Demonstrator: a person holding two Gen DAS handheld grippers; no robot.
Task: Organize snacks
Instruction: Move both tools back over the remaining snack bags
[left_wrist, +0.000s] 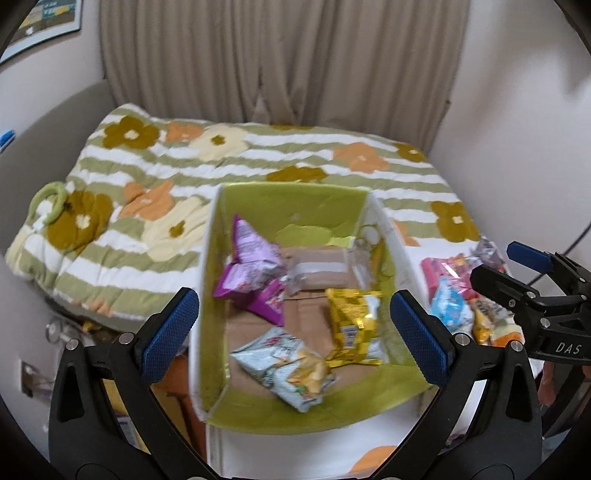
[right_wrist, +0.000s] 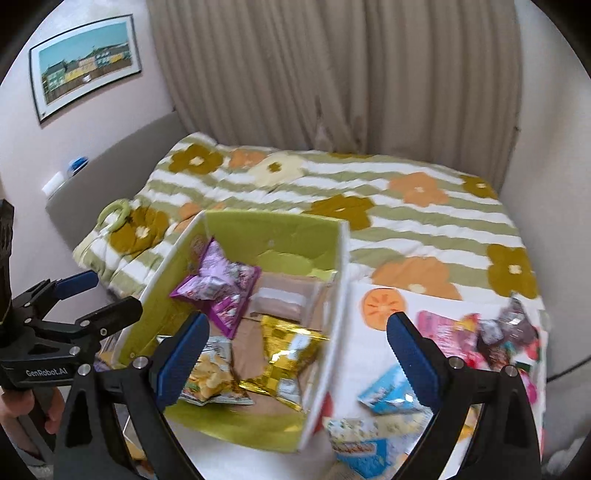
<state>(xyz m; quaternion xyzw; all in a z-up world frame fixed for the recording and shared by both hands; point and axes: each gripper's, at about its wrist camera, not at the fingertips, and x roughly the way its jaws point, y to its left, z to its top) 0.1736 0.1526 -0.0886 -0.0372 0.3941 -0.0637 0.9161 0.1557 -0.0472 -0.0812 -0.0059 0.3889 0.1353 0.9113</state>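
Observation:
A white box with a green lining (left_wrist: 291, 199) (right_wrist: 273, 229) stands on the bed. Inside it lie purple packets (left_wrist: 251, 258) (right_wrist: 218, 284), a gold packet (left_wrist: 351, 317) (right_wrist: 291, 354), a pale chips bag (left_wrist: 291, 365) (right_wrist: 210, 376) and a clear-wrapped brown pack (left_wrist: 317, 273) (right_wrist: 280, 295). My left gripper (left_wrist: 295, 332) (right_wrist: 99, 295) hovers open over the box's near end, holding nothing. My right gripper (right_wrist: 297, 354) (left_wrist: 506, 266) is open and empty above the box's right wall. Loose snacks (left_wrist: 454, 291) (right_wrist: 480, 332) are heaped to the right of the box.
A striped flower quilt (left_wrist: 147, 184) (right_wrist: 406, 221) covers the bed, with a green ring (left_wrist: 48, 199) (right_wrist: 114, 214) at its left. Beige curtains (left_wrist: 280, 55) hang behind, and a framed picture (right_wrist: 85, 62) is on the left wall. A hand (right_wrist: 22, 406) grips the left tool.

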